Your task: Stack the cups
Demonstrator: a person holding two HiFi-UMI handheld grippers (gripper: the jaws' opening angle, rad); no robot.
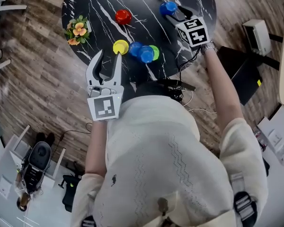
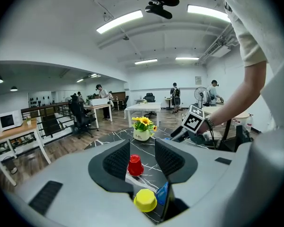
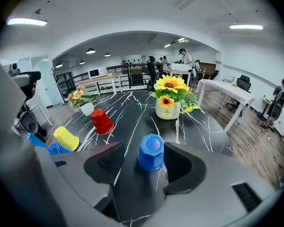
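The round black table (image 1: 146,30) carries everything. The person (image 1: 170,164) stands at its near edge, so both arms reach over it from the same side.

The right gripper (image 3: 146,169) is stretched far out, and its 2 fingers stand apart around an upside-down blue cup (image 3: 151,151). This cup stands on the table between them, close against the right finger and with a clear gap to the left finger. I judge it is framed for a pick but not yet clamped.

The left gripper (image 1: 109,60) hovers at the near edge, with its fingers also apart and nothing between them. Probably it waits there so that the other arm has room.

A sunflower pot (image 3: 169,100) stands well ahead of the right gripper's fingers, and a small flower pot (image 1: 77,30) is far to the left of the left gripper's fingers.

A yellow cup (image 1: 120,47) sits just ahead of the left gripper's right fingertip. 2 blue cups (image 1: 141,51) are a little to the right of it, and a red cup (image 1: 123,17) is far ahead. All are mouth down, which should let one drop over another.

Behind the blue pair, only a rim of a green cup (image 1: 155,52) shows. In the head view the right gripper's fingertips are hard to separate from the dark table, and the sunflower pot is cut off at the top edge.
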